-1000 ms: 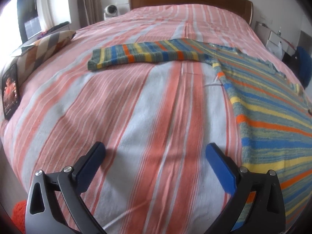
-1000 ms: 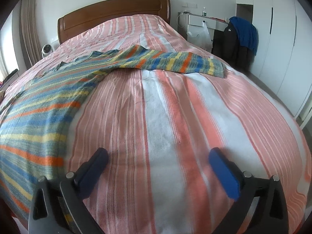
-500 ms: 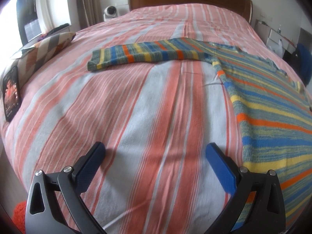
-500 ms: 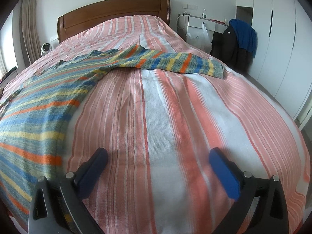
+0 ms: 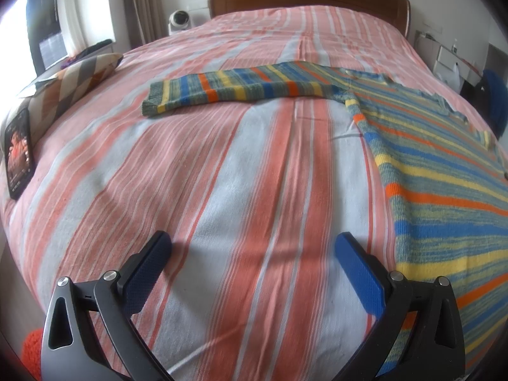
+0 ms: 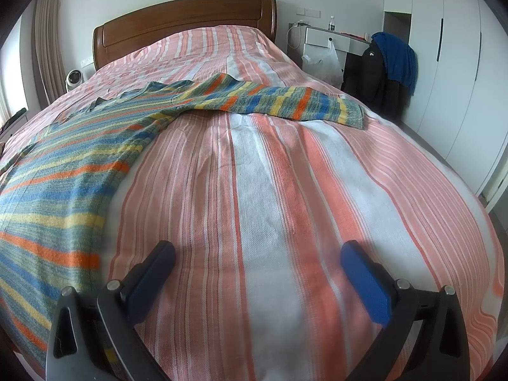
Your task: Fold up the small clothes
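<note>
A striped knit sweater [image 5: 444,171] in blue, yellow, orange and grey-green lies flat on the bed, with one sleeve [image 5: 235,90] stretched out to the left. In the right wrist view the sweater's body [image 6: 63,171] is at the left and the other sleeve [image 6: 285,101] reaches right. My left gripper [image 5: 254,247] is open and empty, low over bare bedspread left of the sweater's hem. My right gripper [image 6: 258,254] is open and empty, over bedspread right of the sweater's body.
The bed has a pink, orange and white striped cover [image 5: 222,174] and a wooden headboard [image 6: 184,19]. A patterned pillow [image 5: 73,82] and a phone [image 5: 19,155] lie at the bed's left edge. A chair with dark and blue clothes [image 6: 387,66] stands right of the bed.
Both grippers have drifted slightly; the left wrist view now shows a little less of the sweater's body. Both stay open. The sweater has not moved.
</note>
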{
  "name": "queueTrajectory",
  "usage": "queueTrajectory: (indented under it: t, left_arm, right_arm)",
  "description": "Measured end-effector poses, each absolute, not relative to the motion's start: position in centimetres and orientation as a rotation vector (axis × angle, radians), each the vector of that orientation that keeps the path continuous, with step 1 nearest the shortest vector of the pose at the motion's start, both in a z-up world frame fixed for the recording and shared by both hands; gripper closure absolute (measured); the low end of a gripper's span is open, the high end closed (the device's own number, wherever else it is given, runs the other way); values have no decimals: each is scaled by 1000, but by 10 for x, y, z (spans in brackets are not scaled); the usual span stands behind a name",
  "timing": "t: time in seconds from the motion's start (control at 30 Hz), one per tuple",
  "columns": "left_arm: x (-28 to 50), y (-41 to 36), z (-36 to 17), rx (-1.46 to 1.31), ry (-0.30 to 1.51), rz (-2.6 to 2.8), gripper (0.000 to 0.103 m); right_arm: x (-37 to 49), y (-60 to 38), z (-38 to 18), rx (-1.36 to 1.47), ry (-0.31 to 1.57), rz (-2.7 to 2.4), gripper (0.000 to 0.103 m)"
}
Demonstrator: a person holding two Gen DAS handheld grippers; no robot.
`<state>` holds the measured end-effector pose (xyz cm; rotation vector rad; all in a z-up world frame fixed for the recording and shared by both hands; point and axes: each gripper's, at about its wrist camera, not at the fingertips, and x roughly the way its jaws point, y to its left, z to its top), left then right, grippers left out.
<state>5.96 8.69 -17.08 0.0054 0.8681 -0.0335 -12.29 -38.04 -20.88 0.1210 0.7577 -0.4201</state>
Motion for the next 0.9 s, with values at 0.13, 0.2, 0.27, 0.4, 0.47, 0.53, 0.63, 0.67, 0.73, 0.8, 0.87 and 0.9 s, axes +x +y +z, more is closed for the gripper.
queueTrajectory:
  t: [0.13,0.2,0.27,0.4,0.47,0.53,0.63,0.67,0.73,0.8,0.87,0.9]
  left_arm:
    - [59,87,-171,6,868,-34,0]
    - [59,87,-171,6,868,-34,0]
    - [59,87,-171,6,868,-33,0]
    - [59,87,-171,7,868,-33,0]
    - [59,87,-171,7,868,-33,0]
    - [59,87,-171,7,868,-32,0]
    - [58,87,-171,8,868,-32,0]
    - [58,87,-171,8,868,-32,0]
    - [58,87,-170,8,868,-32,0]
    - [58,87,-171,8,868,-32,0]
    - [58,87,-171,9,868,-31,0]
    - [58,87,-170,9,868,-31,0]
  right_arm:
    - [-123,-380,-209,121,757,-420,0]
    - [-123,-380,-209,120,757,-421,0]
    - [-123,-380,-209,120,758,-421,0]
    - [-123,-379,-209,119,757,-421,0]
    - [-123,-379,-209,118,757,-421,0]
    - [-123,-379,-209,118,757,-421,0]
    - [-123,-379,-209,118,757,-421,0]
    - [-123,-379,-209,118,756,-421,0]
    - [-123,-379,-209,118,756,-421,0]
    - [-123,-378,-209,117,756,-421,0]
    - [-123,-378,-209,116,756,-422,0]
    - [-123,-379,-209,116,756,-422,0]
